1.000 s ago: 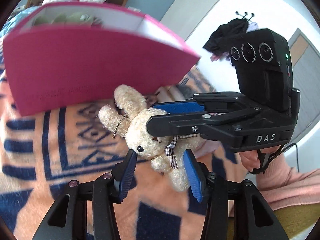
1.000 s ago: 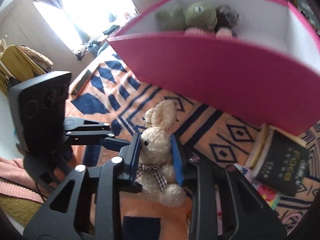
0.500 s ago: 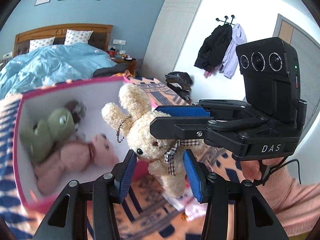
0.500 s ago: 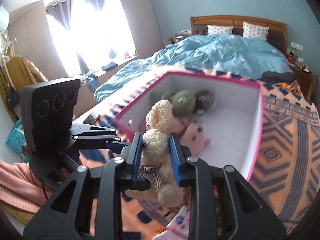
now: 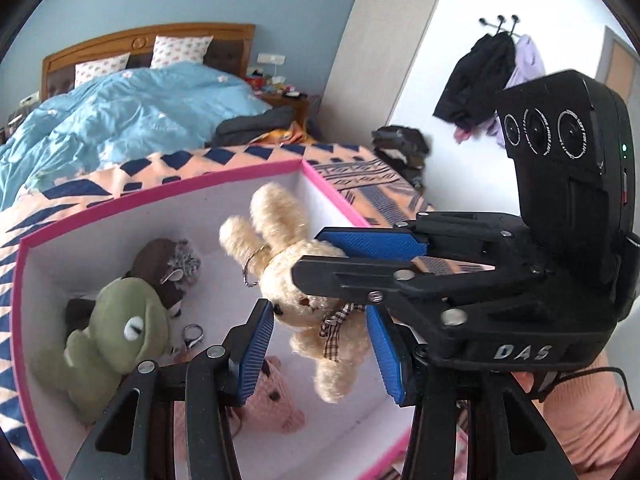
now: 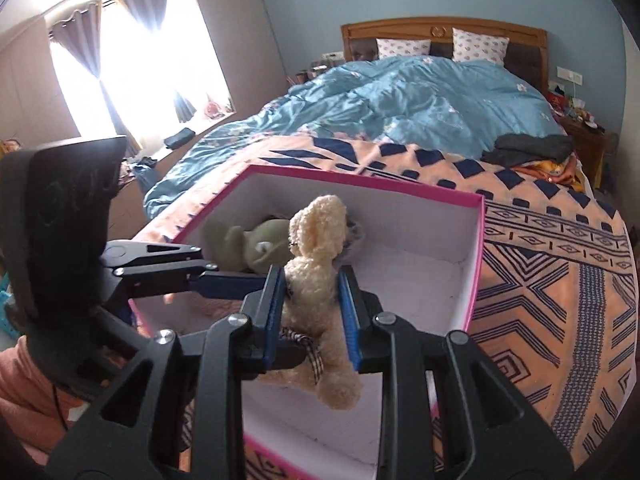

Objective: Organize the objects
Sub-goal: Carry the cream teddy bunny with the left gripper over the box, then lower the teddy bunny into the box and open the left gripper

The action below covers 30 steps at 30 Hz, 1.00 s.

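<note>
Just below the right gripper sits one pink-rimmed box, open-topped. Inside it are three soft toys: a green frog, a brown plush behind it, a pink one nearest the left gripper. The right gripper's blue pads are pressed onto a cream rabbit, held above the box. The left gripper's jaws stand parted either side of the rabbit's legs — not gripping.
</note>
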### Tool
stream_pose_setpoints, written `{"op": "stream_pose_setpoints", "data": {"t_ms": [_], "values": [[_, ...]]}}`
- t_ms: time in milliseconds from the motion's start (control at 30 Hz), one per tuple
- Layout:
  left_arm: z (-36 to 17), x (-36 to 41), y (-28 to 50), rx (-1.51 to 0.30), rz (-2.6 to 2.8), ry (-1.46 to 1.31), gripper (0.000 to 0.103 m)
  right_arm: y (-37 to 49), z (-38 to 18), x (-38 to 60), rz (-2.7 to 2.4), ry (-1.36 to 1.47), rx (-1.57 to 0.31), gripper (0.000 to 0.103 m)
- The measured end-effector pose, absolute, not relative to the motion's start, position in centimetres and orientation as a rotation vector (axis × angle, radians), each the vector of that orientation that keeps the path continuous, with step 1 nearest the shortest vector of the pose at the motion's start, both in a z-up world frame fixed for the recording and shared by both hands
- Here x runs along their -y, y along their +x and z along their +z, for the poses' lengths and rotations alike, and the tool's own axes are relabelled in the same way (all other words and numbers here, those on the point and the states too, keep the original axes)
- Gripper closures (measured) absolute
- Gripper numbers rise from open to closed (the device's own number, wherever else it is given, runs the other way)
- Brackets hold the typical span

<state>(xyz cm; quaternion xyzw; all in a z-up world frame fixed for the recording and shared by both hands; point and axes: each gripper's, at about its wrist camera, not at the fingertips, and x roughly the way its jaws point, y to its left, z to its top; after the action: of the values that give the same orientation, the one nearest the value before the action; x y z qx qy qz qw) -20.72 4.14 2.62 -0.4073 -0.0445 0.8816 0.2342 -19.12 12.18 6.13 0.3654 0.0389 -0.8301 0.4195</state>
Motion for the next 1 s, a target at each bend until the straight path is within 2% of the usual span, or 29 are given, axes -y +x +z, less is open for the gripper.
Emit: {"op": "stream_pose_setpoints", "data": {"t_ms": [267, 333, 400, 833, 1000], "values": [[1.7, -4.4, -23.0, 0.136, 2.443, -1.22, 0.055, -22.4, 4.4, -12.6, -2.174, 0.993, -0.062, 0.073], [1.8, -4.4, -22.6, 0.132, 2.455, -1.207, 0.055, -22.6, 4.7, -13.1, -2.215, 0.996, -0.054, 0.069], [1.9, -4.2, -22.0, 0.125, 2.472, -1.189, 0.054, -22.4, 4.9, -13.6, -2.217, 0.992, -0.032, 0.069], [3.9, -2.9, -13.5, 0.146, 2.457, -0.943, 0.05, -16.1, 6.2, -17.0, -2.149, 0.915, 0.038, 0.068], [4.0, -3.4, -9.4, 0.096, 2.425, -0.871, 0.048, -13.0, 6.6, -19.6, -2.143, 0.871, 0.104, 0.063]]}}
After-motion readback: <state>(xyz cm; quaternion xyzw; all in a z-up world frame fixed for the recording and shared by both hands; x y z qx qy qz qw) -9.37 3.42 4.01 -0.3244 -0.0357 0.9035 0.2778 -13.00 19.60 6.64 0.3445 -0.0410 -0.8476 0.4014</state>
